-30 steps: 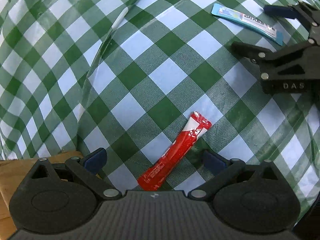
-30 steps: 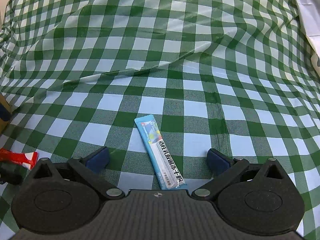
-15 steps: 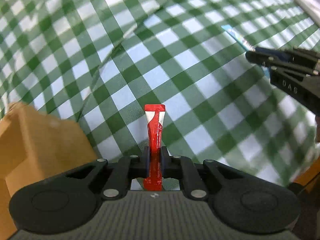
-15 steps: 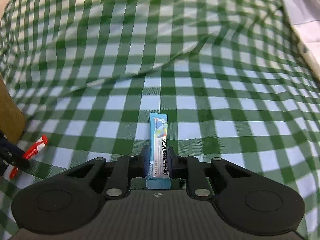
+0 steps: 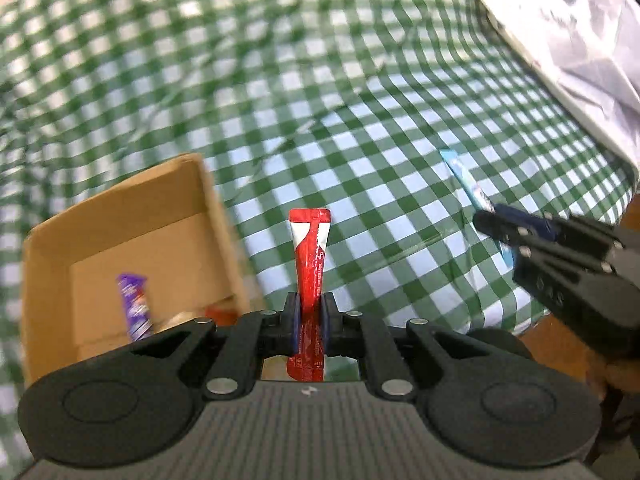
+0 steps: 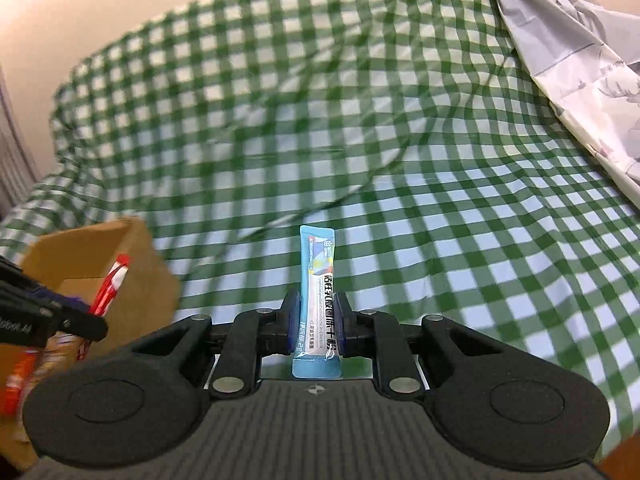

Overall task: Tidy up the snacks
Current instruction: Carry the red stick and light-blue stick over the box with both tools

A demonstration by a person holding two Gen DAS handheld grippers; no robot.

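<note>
My left gripper [image 5: 307,320] is shut on a red stick packet [image 5: 310,256], held up above the green checked cloth, just right of an open cardboard box [image 5: 200,184]. The box holds a purple packet [image 5: 134,304] and something red. My right gripper [image 6: 316,326] is shut on a light blue stick packet [image 6: 318,276], also lifted above the cloth. In the right wrist view the box [image 6: 136,248] is at the left, with the left gripper [image 6: 86,326] and its red packet [image 6: 110,288] over it. The right gripper [image 5: 486,222] also shows at the right of the left wrist view.
The green and white checked cloth [image 6: 400,160] covers the table and is wrinkled. A grey printed plastic sheet [image 6: 580,48] lies at the far right. The table's front right edge [image 5: 560,344] shows bare wood below the cloth.
Both grippers closed on their packets and lifted them off the cloth. Both have since risen and swung left, bringing the cardboard box into view.
</note>
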